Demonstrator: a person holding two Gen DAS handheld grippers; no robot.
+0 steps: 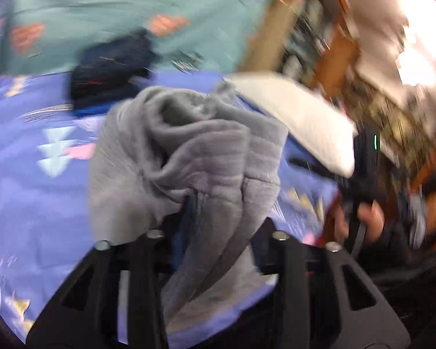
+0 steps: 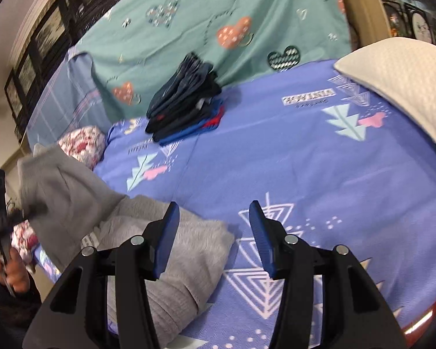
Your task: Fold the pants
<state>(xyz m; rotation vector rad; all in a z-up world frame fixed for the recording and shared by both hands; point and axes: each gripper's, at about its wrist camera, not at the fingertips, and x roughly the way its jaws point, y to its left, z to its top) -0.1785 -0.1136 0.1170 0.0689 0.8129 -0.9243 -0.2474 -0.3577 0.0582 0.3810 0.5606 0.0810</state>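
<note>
Purple bedsheet (image 2: 276, 160) bears one grey pants (image 2: 171, 250) at seven o'clock, one dark folded stack (image 2: 186, 101) (twelve o'clock), open room rightward. Left gripper (image 1: 212, 232) clamps pants; right gripper (image 2: 215, 232) jaws apart.

A home bedroom: patterned bedsheet (image 2: 305, 160), pillow (image 2: 407, 87), stacked folded clothes (image 2: 186, 101).

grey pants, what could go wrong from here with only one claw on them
The left claw has the grey pants bunched between its fingers, so lifting may tangle the legs rather than spread them. The right claw stands open and empty over the blue sheet, leaving the pile unsupported.
</note>
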